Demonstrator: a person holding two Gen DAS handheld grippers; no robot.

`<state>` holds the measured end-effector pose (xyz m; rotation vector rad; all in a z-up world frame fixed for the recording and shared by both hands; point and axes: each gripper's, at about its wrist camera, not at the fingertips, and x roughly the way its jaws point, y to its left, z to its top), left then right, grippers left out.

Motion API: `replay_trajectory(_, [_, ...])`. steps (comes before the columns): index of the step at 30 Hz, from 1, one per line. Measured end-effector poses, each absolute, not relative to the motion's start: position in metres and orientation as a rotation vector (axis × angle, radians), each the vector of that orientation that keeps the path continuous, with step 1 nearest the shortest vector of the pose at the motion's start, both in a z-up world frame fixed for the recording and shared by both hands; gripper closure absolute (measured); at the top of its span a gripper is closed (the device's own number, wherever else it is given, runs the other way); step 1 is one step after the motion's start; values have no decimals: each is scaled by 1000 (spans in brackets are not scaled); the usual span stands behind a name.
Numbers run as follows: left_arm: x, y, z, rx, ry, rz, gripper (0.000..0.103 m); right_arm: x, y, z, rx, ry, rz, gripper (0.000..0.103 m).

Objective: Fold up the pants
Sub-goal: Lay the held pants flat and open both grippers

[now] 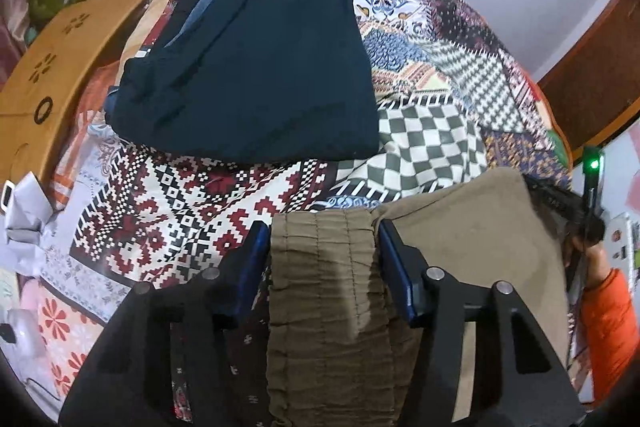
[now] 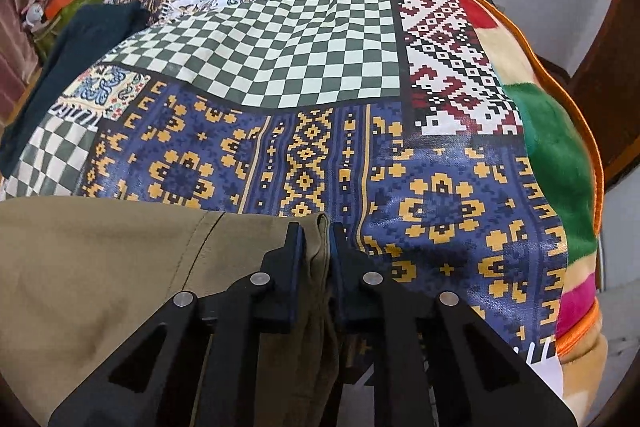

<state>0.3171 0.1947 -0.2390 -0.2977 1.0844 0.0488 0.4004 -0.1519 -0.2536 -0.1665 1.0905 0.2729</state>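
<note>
- Two risks weigh on the bed [image 2: 280, 39]: its slick patchwork cover could let cloth slide, and the dark folded pile [image 1: 256, 67] lies near enough to be dragged if the pants swing wide.
- The khaki pants [image 1: 472, 235] hang over the bed's near edge, held at two points; uneven pulls could skew the crease.
- The left claw [image 1: 322, 251] clamps the thick, puckered elastic waistband.
- The right claw [image 2: 318, 251] pinches a thin hem, which could slip free.
</note>
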Motion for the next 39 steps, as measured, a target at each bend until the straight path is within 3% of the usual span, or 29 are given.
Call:
replay_trajectory(11, [303, 160, -203, 32, 1028, 100, 38, 380, -152, -210, -165, 1048, 309, 85])
replay_trajectory(18, [291, 146, -158, -10, 915, 52, 29, 333, -124, -148, -109, 901, 497, 79])
replay_trajectory(24, [294, 133, -140, -68, 879, -1, 19, 298, -88, -121, -51, 838, 667, 58])
replay_trajectory(32, [303, 124, -181, -74, 1032, -40, 14, 287, -55, -158, -17, 982, 777, 45])
replay_trajectory(39, [285, 119, -222, -69, 1131, -60, 13, 266, -58, -209, -49, 1170, 776, 43])
